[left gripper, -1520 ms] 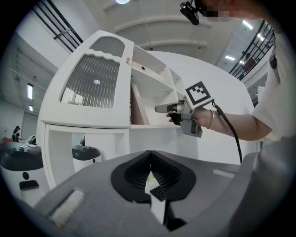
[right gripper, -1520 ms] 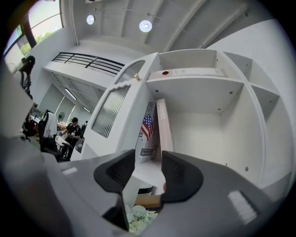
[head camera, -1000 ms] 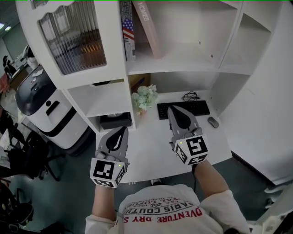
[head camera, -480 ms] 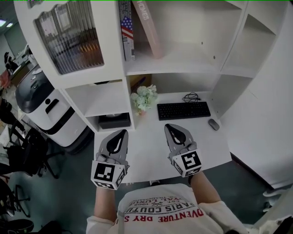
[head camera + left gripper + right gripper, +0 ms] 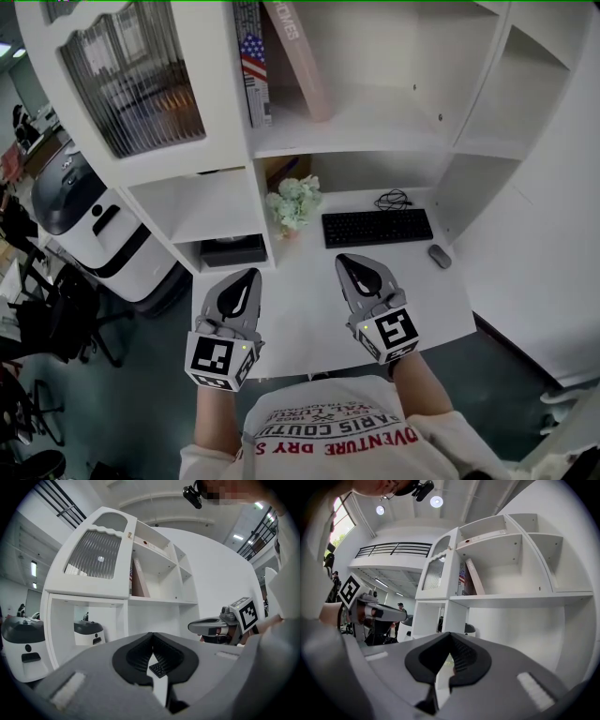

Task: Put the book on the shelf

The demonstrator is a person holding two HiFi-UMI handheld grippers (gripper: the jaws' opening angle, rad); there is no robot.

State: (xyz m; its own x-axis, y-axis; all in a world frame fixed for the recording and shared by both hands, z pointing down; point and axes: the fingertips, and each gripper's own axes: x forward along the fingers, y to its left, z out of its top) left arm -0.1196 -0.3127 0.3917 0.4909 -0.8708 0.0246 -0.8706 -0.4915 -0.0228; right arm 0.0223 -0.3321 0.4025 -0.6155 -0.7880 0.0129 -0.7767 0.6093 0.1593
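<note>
A pink book (image 5: 298,56) leans against a flag-spined book (image 5: 253,66) on the upper shelf (image 5: 375,122); both also show in the right gripper view, the pink book (image 5: 474,576) tilted. My left gripper (image 5: 251,274) hovers over the desk's front left, shut and empty. My right gripper (image 5: 345,260) hangs over the desk (image 5: 309,300) just short of the keyboard (image 5: 377,227), shut with nothing in it. No book is in either gripper. In the left gripper view the jaws meet at their tips, and the right gripper (image 5: 206,626) shows at the side.
A small flower pot (image 5: 292,199), a mouse (image 5: 440,256) and a coiled cable (image 5: 392,199) are on the desk. A black box (image 5: 234,249) fills a low cubby. A ribbed-glass cabinet door (image 5: 131,80) is upper left. A white and black machine (image 5: 84,216) stands on the floor at left.
My right gripper has drawn back from over the keyboard toward the desk's front edge. The left gripper has barely moved. Both stayed shut.
</note>
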